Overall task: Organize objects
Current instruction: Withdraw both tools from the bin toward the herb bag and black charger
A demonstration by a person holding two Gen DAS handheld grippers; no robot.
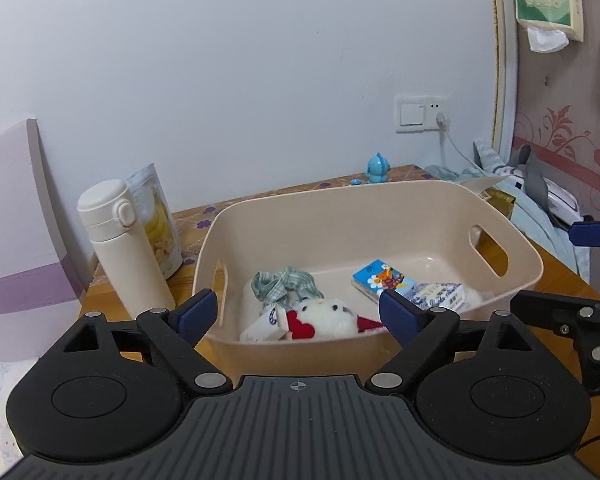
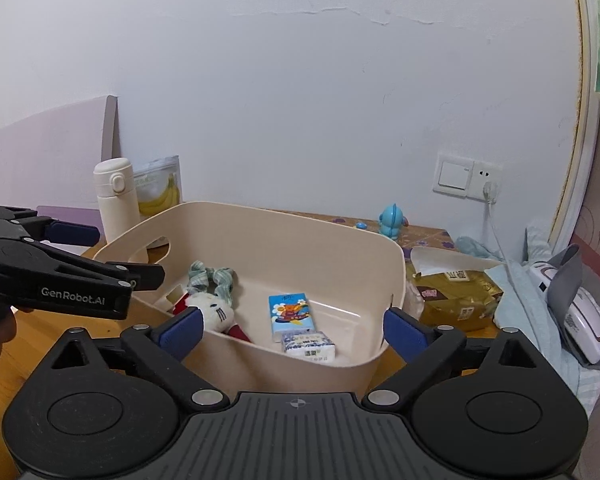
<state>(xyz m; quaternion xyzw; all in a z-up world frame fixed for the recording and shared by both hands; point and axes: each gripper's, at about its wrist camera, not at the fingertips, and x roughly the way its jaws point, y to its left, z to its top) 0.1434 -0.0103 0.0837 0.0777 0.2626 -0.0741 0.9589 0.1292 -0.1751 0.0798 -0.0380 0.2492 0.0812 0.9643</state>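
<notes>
Both tongs, left (image 1: pixel 298 314) and right (image 2: pixel 294 330), gape before the bin (image 1: pixel 340 212)

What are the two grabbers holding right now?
Nothing. The left gripper and the right gripper both stand open with nothing between their blue pads. The plush toy and tissue packs lie loose inside the beige bin.

One beige bin (image 2: pixel 260 240) holding four things: one plush toy (image 1: pixel 332 316), one checked scrunchie (image 1: pixel 286 280), two tissue packs (image 2: pixel 292 312). On the counter (image 1: pixel 112 308): one cream flask (image 1: pixel 124 248), one banana-chip pouch (image 2: pixel 160 192), one blue figurine (image 2: pixel 392 220).
</notes>
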